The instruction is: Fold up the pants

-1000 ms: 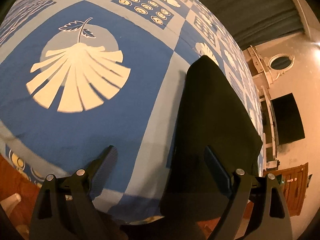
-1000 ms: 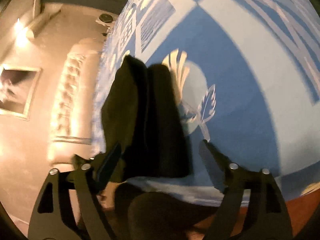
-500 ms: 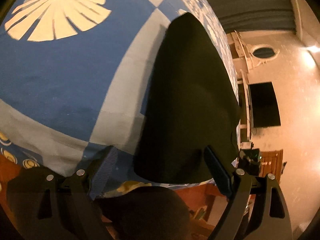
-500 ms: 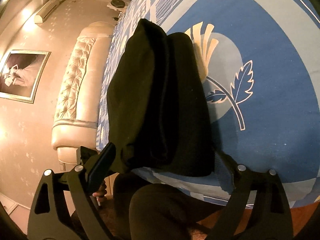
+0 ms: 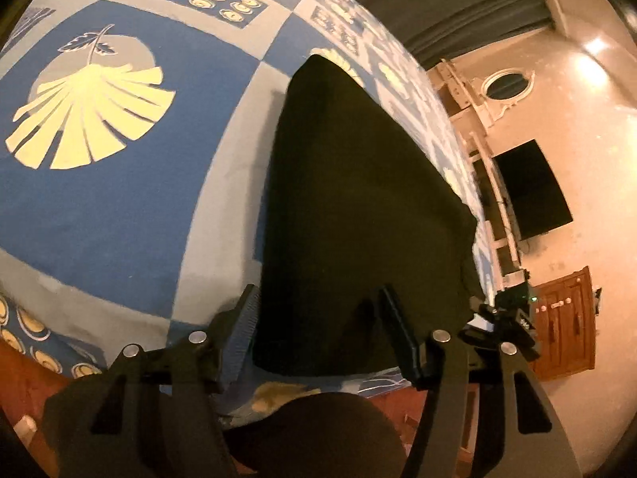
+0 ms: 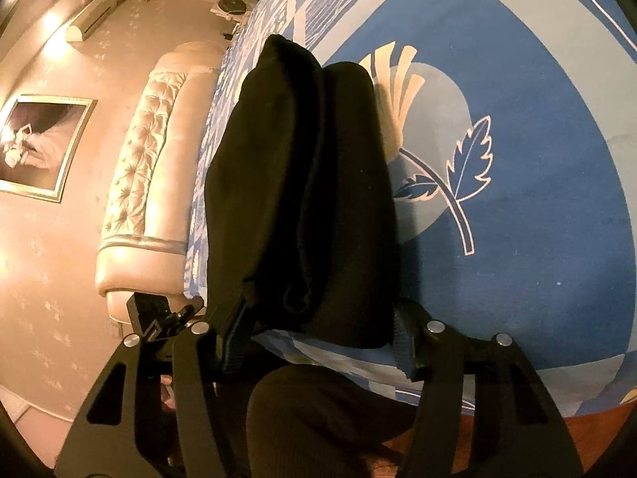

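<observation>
Lying folded near the edge of the bed (image 5: 119,199), within easy reach: pants (image 5: 358,199); hovering over the near end, left gripper (image 5: 322,334) gaping, holding nothing; straddling the bundle likewise, right gripper (image 6: 318,338) spread wide, probably for squaring.

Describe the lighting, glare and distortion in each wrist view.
Left wrist view: warm dim light, a ceiling lamp glaring, the bedspread bulging from fisheye, the pants nearly featureless black. Right wrist view: same orange cast, a bright wall light, sharp focus.
</observation>
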A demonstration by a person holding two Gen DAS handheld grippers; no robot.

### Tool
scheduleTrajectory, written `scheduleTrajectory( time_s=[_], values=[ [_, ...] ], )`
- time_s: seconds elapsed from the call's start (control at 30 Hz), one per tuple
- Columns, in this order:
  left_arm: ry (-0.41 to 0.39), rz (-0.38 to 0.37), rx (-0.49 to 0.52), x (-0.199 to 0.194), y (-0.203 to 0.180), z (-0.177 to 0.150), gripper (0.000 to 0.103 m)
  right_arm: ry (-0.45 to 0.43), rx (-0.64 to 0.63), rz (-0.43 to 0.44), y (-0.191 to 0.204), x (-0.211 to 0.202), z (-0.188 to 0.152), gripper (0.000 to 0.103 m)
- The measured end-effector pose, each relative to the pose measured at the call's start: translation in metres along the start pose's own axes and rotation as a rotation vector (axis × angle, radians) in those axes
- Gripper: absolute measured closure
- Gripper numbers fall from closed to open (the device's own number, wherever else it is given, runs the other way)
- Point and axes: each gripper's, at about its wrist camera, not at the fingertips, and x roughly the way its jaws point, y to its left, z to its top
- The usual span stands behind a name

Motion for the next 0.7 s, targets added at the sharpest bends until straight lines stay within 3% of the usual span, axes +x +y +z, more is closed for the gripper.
scheduleTrajectory(
  time_s=[0.07, 0.17, 0.23, 0.33, 0.43, 0.7],
  values=[
    [0.034, -0.014, -0.023, 0.007, 0.006, 0.003, 0.037, -0.002, 0.007, 0.015, -0.001, 0.001, 0.0, 0.04],
    [0.08, -0.087, -0.143, 0.02, 0.022, 0.005, 0.037, 0.0, 0.004, 0.017, -0.001, 0.003, 0.0, 0.04],
    [0.088, -0.111, -0.17, 0.024, 0.026, 0.006, 0.042, 0.004, -0.013, 0.005, 0.0, 0.002, 0.001, 0.045],
    [0.116, -0.091, -0.113, 0.027, 0.024, 0.009, 0.058, 0.009, -0.017, 0.013, 0.0, 0.001, 0.0, 0.061],
    [0.138, -0.105, -0.084, 0.024, 0.024, 0.015, 0.07, -0.007, -0.011, 0.041, 0.004, -0.002, -0.001, 0.066],
    [0.148, -0.106, -0.076, 0.02, 0.036, 0.027, 0.073, 0.01, 0.012, 0.06, -0.004, 0.001, -0.014, 0.067]
  ],
)
